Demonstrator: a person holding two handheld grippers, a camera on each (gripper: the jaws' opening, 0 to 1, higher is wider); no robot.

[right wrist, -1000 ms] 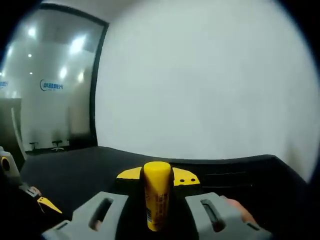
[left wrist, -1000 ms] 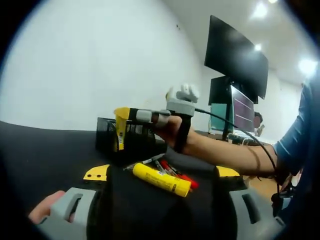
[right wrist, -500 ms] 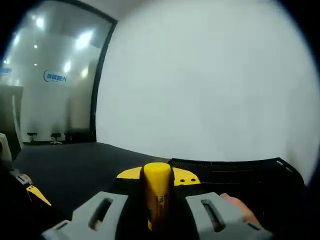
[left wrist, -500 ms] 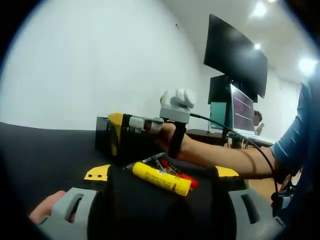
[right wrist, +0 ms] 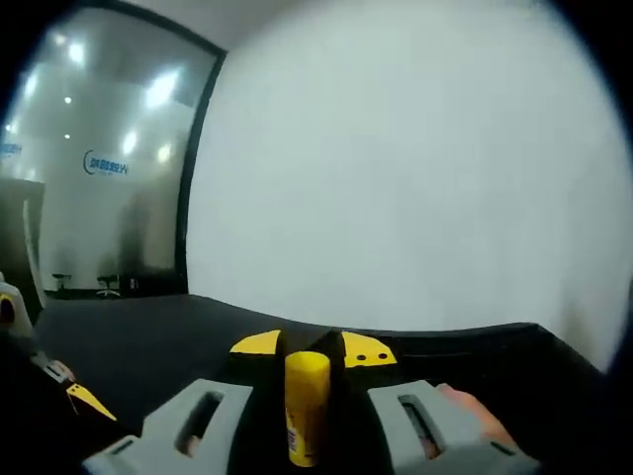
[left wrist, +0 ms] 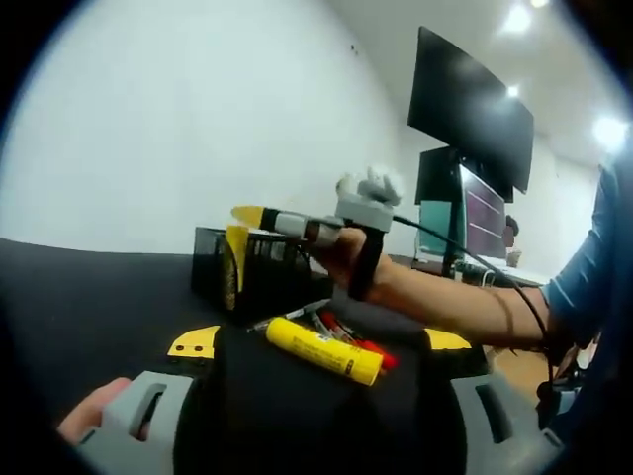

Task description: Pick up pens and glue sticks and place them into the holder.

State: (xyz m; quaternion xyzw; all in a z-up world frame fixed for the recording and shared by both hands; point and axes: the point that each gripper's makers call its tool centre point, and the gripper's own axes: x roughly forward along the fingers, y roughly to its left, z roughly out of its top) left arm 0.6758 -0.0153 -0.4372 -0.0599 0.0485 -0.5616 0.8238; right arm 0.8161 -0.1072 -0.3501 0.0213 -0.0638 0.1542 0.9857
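My right gripper (right wrist: pixel 301 396) grips a yellow glue stick (right wrist: pixel 306 407) upright over the black mesh holder (left wrist: pixel 252 273). My left gripper (left wrist: pixel 316 346) is open, nearer the second yellow glue stick (left wrist: pixel 323 350), which lies crosswise just ahead of it on the black table (left wrist: pixel 79 297)

Yellow glue stick (left wrist: pixel 322 350), red pens (left wrist: pixel 358 348), black holder (left wrist: pixel 259 277), black table (left wrist: pixel 89 302).
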